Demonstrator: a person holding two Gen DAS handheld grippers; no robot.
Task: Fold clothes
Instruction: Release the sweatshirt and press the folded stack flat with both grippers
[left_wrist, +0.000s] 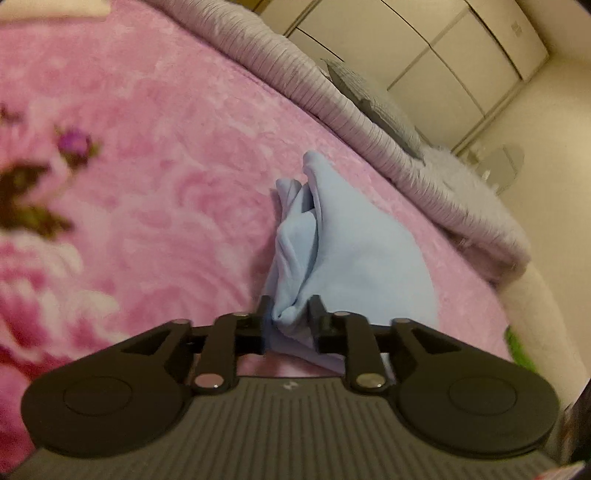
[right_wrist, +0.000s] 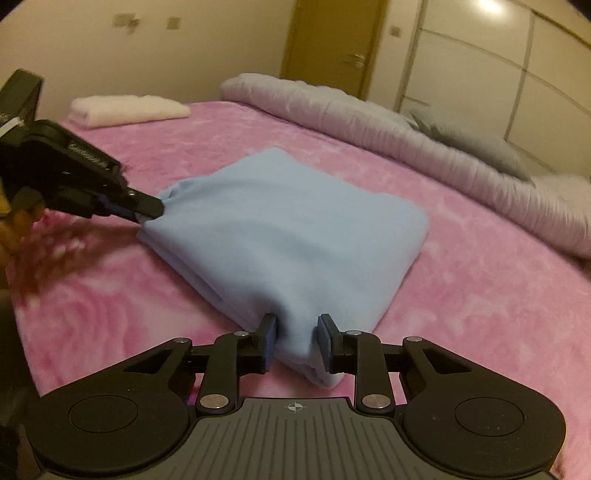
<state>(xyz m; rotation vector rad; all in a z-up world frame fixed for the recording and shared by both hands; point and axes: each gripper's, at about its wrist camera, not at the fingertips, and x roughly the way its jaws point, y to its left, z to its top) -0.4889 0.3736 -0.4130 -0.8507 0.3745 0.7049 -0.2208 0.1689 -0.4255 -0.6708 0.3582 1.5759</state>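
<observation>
A light blue garment (right_wrist: 288, 221) lies folded in a thick rectangle on the pink floral blanket (right_wrist: 461, 295). My right gripper (right_wrist: 297, 332) is shut on the garment's near corner, with cloth bunched between its fingers. My left gripper (left_wrist: 290, 314) is shut on another corner of the same blue garment (left_wrist: 351, 258), which bunches and rises in folds ahead of it. The left gripper also shows in the right wrist view (right_wrist: 151, 212), pinching the garment's left corner.
A rolled lilac quilt (right_wrist: 406, 129) runs along the bed's far side, with a grey pillow (right_wrist: 476, 144) on it. A folded whitish towel (right_wrist: 125, 109) lies at the far left. White wardrobes (right_wrist: 480, 74) and a door (right_wrist: 332, 48) stand behind.
</observation>
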